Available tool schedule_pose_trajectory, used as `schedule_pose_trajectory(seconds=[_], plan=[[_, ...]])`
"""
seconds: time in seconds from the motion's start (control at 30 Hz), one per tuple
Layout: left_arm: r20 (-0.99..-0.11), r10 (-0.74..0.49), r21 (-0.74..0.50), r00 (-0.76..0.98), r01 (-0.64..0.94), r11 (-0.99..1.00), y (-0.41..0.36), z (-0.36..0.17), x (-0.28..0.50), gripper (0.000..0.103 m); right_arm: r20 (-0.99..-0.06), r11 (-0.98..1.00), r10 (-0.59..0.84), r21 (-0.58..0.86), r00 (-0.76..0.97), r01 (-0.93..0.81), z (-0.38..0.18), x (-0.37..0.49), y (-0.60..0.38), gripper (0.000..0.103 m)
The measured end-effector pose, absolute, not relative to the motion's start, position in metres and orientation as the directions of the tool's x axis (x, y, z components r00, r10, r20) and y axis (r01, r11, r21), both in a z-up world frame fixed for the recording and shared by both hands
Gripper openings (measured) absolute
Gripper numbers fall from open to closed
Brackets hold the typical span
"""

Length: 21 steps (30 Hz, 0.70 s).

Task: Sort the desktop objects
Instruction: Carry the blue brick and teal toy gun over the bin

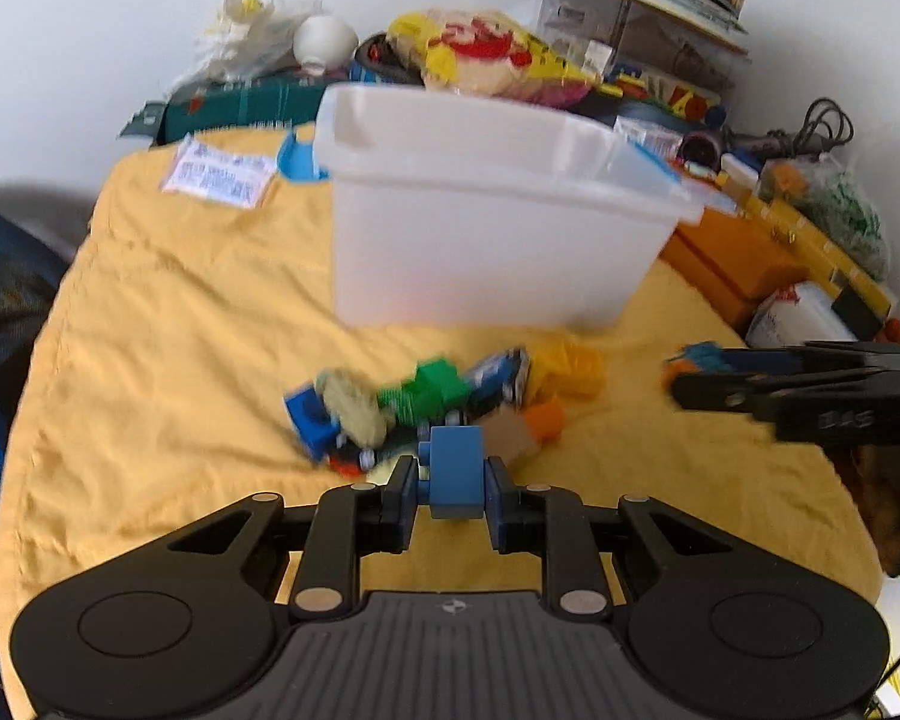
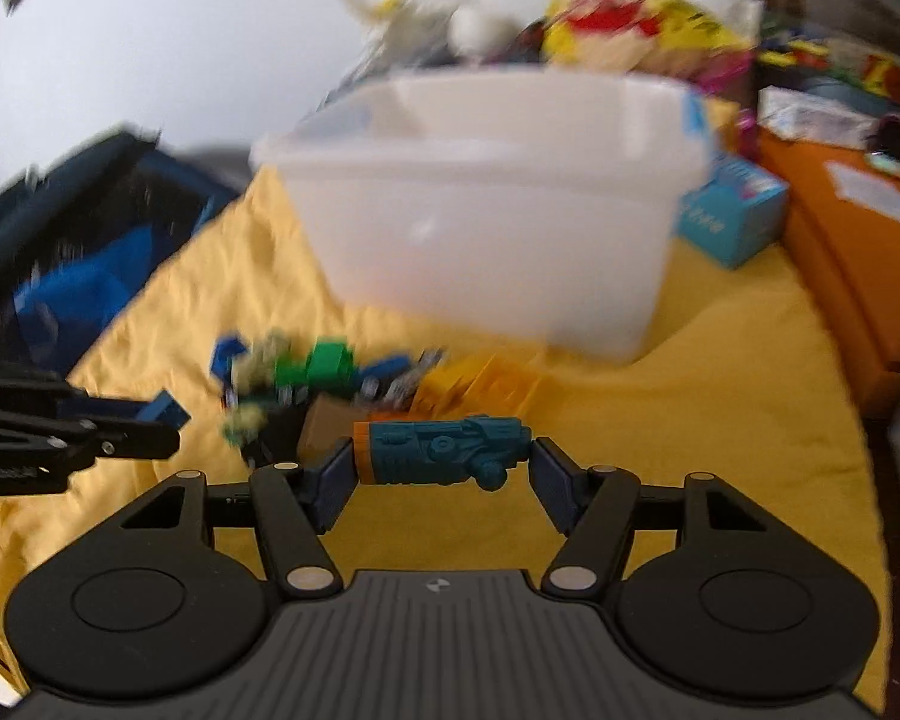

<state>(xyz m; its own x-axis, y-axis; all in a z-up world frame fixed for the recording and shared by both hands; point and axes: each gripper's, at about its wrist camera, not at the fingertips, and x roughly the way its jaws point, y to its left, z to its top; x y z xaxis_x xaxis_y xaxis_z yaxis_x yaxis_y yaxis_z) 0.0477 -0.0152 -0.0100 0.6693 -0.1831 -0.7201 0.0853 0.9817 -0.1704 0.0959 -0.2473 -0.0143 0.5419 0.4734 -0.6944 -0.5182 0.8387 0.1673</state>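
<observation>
Left wrist view: left tool (image 1: 453, 489) clamps a blue brick (image 1: 455, 471); right tool (image 2: 444, 462) spans a teal toy (image 2: 444, 450) endwise, both seemingly bound for the white bin (image 1: 498, 222) behind.

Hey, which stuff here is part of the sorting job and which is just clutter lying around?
Part of the job:
blue block in left hand-held gripper
teal toy in right hand-held gripper
toy pile
white bin

Lying about:
snack bag
orange box
printed packet

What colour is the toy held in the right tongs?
Teal toy with an orange end; clearest in the right wrist view.
</observation>
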Motion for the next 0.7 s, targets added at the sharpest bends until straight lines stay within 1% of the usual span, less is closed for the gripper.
schedule_pose_trajectory(seconds=[0.2,0.37,0.7], plan=[[-0.68,-0.177,-0.162,0.711,0.09,0.983,-0.013,0.021,0.07,0.026,-0.617,0.872,0.469,0.209,0.632,-0.443,0.026,0.101,-0.274,0.066],[-0.643,-0.174,-0.15,0.746,0.099,0.984,-0.01,0.046,0.088,0.026,-0.566,0.878,0.469,0.215,0.678,-0.428,0.05,0.111,-0.284,0.066],[-0.602,-0.17,-0.125,0.78,0.119,0.985,-0.005,0.094,0.134,0.026,-0.539,0.882,0.464,0.204,0.704,-0.425,0.085,0.15,-0.286,0.066]])
